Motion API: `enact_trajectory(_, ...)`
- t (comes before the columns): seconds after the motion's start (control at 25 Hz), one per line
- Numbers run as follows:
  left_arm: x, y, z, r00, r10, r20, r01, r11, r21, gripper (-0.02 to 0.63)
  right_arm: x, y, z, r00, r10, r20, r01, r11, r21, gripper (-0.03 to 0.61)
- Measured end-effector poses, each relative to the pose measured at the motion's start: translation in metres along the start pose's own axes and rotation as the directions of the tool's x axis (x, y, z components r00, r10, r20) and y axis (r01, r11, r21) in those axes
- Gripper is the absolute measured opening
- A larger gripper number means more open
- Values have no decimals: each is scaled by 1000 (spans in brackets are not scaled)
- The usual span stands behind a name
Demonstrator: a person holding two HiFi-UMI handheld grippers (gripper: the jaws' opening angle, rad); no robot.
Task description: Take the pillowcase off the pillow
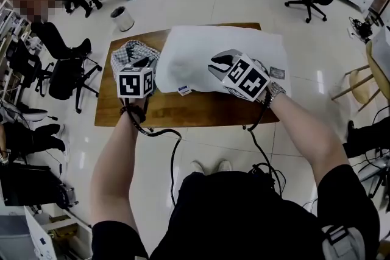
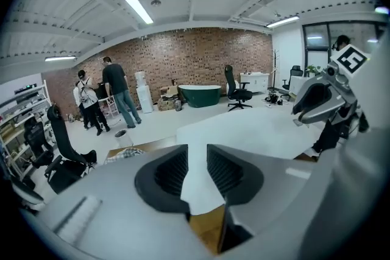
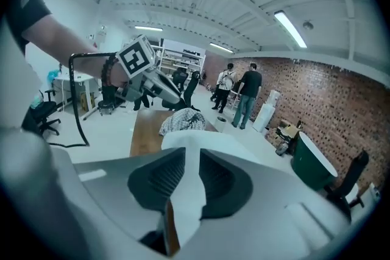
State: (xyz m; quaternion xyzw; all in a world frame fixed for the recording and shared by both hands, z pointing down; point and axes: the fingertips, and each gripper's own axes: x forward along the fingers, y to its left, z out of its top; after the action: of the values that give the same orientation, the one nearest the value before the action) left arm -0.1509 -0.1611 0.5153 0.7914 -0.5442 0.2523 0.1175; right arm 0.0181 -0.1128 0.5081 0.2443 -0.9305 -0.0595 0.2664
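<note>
Both grippers had hold of the same thing. The left gripper (image 2: 196,173) had its jaws drawn close together, with a fold of white fabric pinched flat between the ribbed pads. That fold came from the near left corner of the white pillow (image 1: 207,52). The right gripper (image 3: 189,176) stood the same way, jaws narrowed onto a strip of the same white fabric further along the pillow's near edge.

The white pillow lay across the far right part of the wooden table (image 1: 183,109), and its right end hung past the table's right edge. A small label (image 1: 184,90) stuck out at its near edge between the two grippers.

Two spaced pinches on one edge looked like a grip for spreading or peeling the outer layer, so I judged this to be the seizing step. Whether the pinched layer was the pillowcase or the pillow's own shell could not be told.

A crumpled checked cloth (image 1: 128,53) sat at the table's far left corner, just beside the pillow. It may have been a case already off.
</note>
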Motion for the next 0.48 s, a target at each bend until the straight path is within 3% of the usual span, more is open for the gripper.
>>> enact_trajectory(0.24,-11,-69,6,992,-77,97,73,996,42,5,-19,15,7,992,-20,125,15,999,43,43)
enact_trajectory(0.48,-43,-104,-9,977,-141,159,125,986,108,3,-24,56,31,973,-60,225,42,996,84,2)
